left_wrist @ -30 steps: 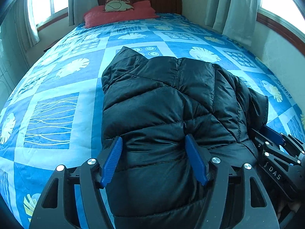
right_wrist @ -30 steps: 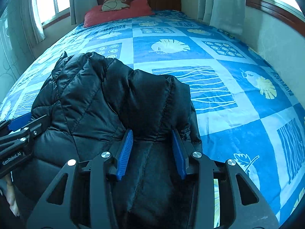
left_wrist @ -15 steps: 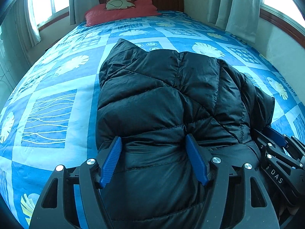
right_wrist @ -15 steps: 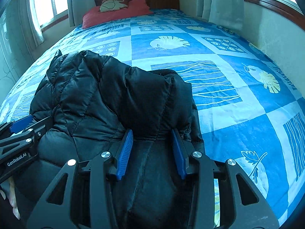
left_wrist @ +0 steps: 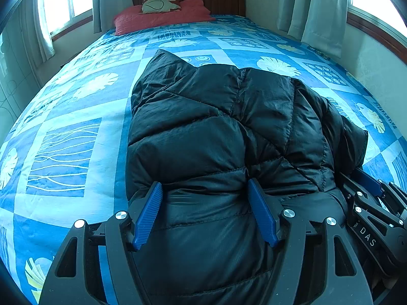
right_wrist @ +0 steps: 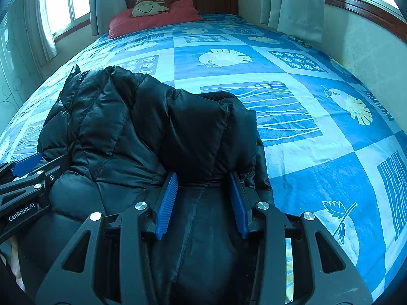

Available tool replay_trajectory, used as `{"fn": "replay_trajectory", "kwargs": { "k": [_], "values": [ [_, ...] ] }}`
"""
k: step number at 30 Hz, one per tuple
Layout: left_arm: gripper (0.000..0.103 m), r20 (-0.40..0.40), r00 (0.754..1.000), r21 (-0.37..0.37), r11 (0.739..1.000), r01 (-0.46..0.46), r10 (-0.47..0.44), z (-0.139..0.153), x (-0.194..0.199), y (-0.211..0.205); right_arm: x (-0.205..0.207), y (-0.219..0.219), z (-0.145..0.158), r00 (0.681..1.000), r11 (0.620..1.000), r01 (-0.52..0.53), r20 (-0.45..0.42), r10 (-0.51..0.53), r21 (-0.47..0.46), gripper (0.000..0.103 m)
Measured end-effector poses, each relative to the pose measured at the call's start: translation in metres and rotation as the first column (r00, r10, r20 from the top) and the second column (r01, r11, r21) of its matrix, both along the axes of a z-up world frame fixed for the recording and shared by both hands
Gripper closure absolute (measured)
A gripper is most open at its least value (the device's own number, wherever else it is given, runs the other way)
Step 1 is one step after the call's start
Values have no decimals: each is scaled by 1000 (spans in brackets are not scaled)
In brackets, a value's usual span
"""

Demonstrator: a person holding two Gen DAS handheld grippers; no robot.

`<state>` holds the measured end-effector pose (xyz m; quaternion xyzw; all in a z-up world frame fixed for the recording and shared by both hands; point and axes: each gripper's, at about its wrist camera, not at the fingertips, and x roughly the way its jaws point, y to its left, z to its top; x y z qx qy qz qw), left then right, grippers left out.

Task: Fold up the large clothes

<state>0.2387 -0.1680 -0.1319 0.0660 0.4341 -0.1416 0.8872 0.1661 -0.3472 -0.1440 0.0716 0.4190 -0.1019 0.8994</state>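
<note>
A black quilted puffer jacket (left_wrist: 216,117) lies bunched in a thick bundle on the blue patterned bedspread (left_wrist: 76,117). My left gripper (left_wrist: 204,184) is shut on the bundle's near left part, its blue pads pressing wide against the padding. My right gripper (right_wrist: 203,175) is shut on the near right part of the jacket (right_wrist: 142,127), where a dark seam runs between the pads. Each gripper shows in the other's view: the right gripper (left_wrist: 368,181) at the jacket's right edge, the left gripper (right_wrist: 25,164) at its left edge. The jacket's underside is hidden.
Red pillows (left_wrist: 162,16) and a small cushion (left_wrist: 159,3) rest against the wooden headboard (left_wrist: 221,1) at the far end. Curtained windows stand on both sides. A wall (right_wrist: 368,58) runs close along the bed's right side. Bare bedspread extends left and beyond the jacket.
Both grippers keep their hold on the jacket. The bundle sits slightly further up in the left wrist view and bulges a little more past the left pad.
</note>
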Motion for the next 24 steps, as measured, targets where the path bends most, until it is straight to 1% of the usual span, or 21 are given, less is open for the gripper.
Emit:
{"fn": "replay_trajectory", "kwargs": {
  "k": [24],
  "values": [
    [35,8,1000,-4,1000,-1,1,-3,2,-1,0,1,1,1000,1000,8,7,-8,-18,63]
  ]
}}
